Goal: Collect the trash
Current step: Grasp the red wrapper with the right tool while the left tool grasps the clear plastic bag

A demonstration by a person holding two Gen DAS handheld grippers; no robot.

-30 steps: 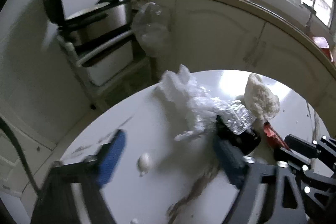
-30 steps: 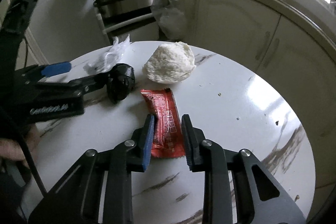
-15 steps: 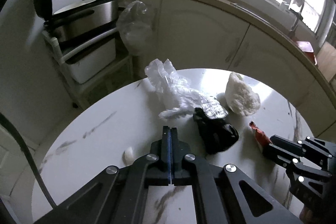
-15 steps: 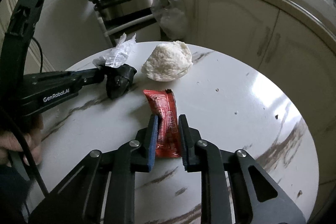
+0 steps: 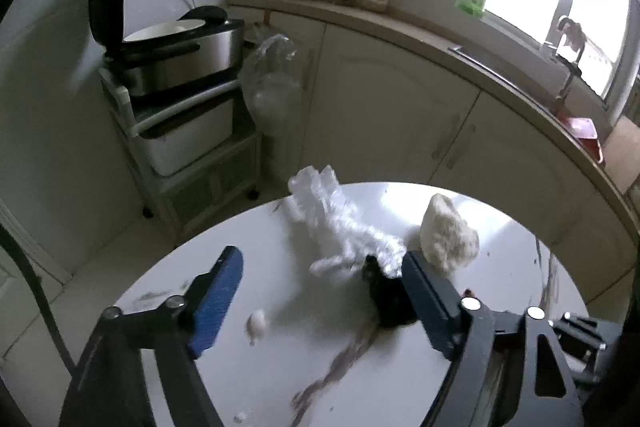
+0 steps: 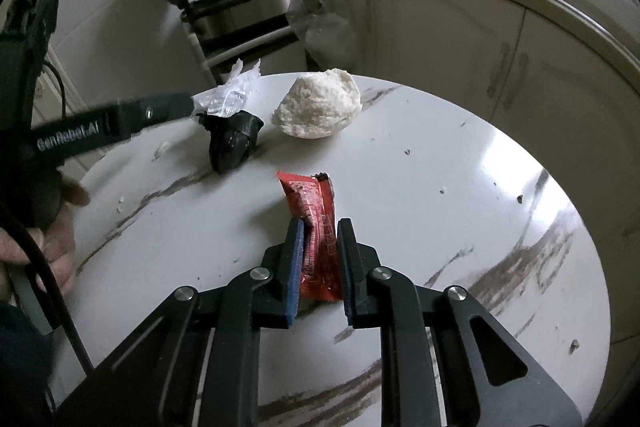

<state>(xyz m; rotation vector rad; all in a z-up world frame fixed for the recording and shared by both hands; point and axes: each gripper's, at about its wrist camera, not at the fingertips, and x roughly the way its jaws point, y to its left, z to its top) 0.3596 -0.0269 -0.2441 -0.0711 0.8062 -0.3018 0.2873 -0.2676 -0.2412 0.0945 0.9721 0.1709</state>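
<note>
On the round white marble table (image 5: 280,367) lie a crumpled clear plastic wrap (image 5: 340,223), a black crumpled piece (image 5: 386,303) and a white lumpy wad (image 5: 448,239). My left gripper (image 5: 320,283) hovers over them, its jaws opening wide. The wrap's tail and the black piece lie between the fingers, untouched by the pads. In the right wrist view one of the left fingers (image 6: 160,111) reaches to the plastic wrap (image 6: 230,95), beside the black piece (image 6: 232,143) and the wad (image 6: 320,107). My right gripper (image 6: 322,227) is shut on a red wrapper (image 6: 310,195).
A small white crumb (image 5: 256,323) lies near the left finger. Behind the table stand a rack with an open-lidded rice cooker (image 5: 180,55), a hanging clear bag (image 5: 272,83) and curved cabinets (image 5: 400,115). A person's hand (image 6: 60,247) holds the left gripper's handle.
The left gripper was fully shut half a second ago and now stands wide open around the black piece. The right jaws have narrowed onto the red wrapper, which buckles between them.
</note>
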